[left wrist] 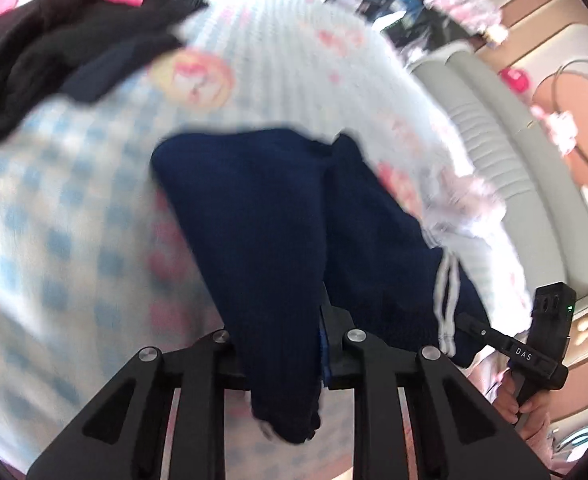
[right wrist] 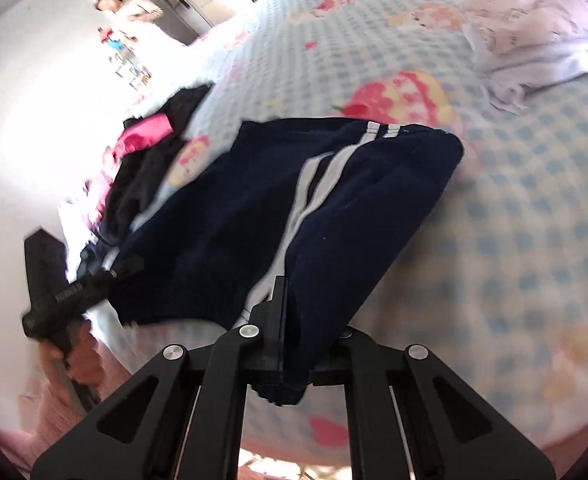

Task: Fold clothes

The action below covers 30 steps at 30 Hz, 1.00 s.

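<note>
Though blur hides their tips, both claws pinch the navy trousers.

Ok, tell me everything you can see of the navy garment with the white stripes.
The navy garment is dark blue, soft and knit-looking, with white stripes running along one side. It is partly folded, its far part lying on the blue-checked bedspread with pink prints. The near edge is pinched at two points: the left hand-held gripper and the right hand-held gripper are each shut on the fabric. Motion blur hides finer detail.
</note>
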Motion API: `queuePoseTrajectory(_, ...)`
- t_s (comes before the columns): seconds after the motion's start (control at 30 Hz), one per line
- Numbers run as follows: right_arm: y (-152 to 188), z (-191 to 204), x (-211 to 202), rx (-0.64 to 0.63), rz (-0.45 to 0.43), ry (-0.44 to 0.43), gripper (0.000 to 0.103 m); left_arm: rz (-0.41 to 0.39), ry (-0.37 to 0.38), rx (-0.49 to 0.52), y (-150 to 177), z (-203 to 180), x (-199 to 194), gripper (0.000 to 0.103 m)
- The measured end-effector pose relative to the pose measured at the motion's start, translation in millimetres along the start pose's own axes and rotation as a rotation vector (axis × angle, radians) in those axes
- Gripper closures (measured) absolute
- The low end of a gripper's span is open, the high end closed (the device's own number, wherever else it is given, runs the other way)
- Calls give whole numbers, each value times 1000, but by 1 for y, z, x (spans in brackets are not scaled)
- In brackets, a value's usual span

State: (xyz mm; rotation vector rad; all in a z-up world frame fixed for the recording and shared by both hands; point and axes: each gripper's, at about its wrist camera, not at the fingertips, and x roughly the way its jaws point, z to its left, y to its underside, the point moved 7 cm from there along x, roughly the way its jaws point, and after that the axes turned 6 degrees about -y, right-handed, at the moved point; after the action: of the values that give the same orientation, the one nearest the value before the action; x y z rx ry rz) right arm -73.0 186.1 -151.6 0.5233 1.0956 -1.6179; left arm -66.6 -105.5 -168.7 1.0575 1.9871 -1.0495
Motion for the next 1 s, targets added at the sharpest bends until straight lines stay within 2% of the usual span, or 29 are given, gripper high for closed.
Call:
queuePoseTrajectory(0.07,18,-24,15,42,68,67,97,71,-23,-19,12,12,19,73)
queuePoseTrajectory(0.13,29,-39,24,130,106,31,97,93,9,-63,16,20,23,71)
queuePoseTrajectory(0.2,29,-36,21,109,98,49,96,88,44,-94,13,23,17,59)
queuePoseTrajectory(0.23,27,-32,18,86,90,64,96,70,37,-93,10,23,12,56)
queuePoseTrajectory(0.3,21,-22,10,42,74,77,94,14,-51,-62,1,22,-3,54)
queuePoseTrajectory(0.4,10,-12,-4,-11,47,94,80,-108,-223,15,-15,12,-31,54)
queuePoseTrajectory(0.5,-2,-13,-18,-41,23,139,79,-186,-382,85,-29,-2,-49,54)
queuePoseTrajectory(0.63,-14,-26,-31,-7,-8,162,75,-130,-533,162,-37,-7,-45,53)
queuePoseTrajectory(0.7,-18,-33,-32,26,-18,159,69,-110,-470,136,-36,-13,-37,52)
queuePoseTrajectory(0.77,-20,-32,-26,19,-17,143,68,-128,-394,121,-28,-19,-37,52)
queuePoseTrajectory(0.83,-23,-23,-18,-22,-18,131,68,-157,-334,148,-25,-31,-34,52)
queuePoseTrajectory(1.0,-44,7,20,-169,-18,151,67,-137,-223,279,-43,-76,-15,52)
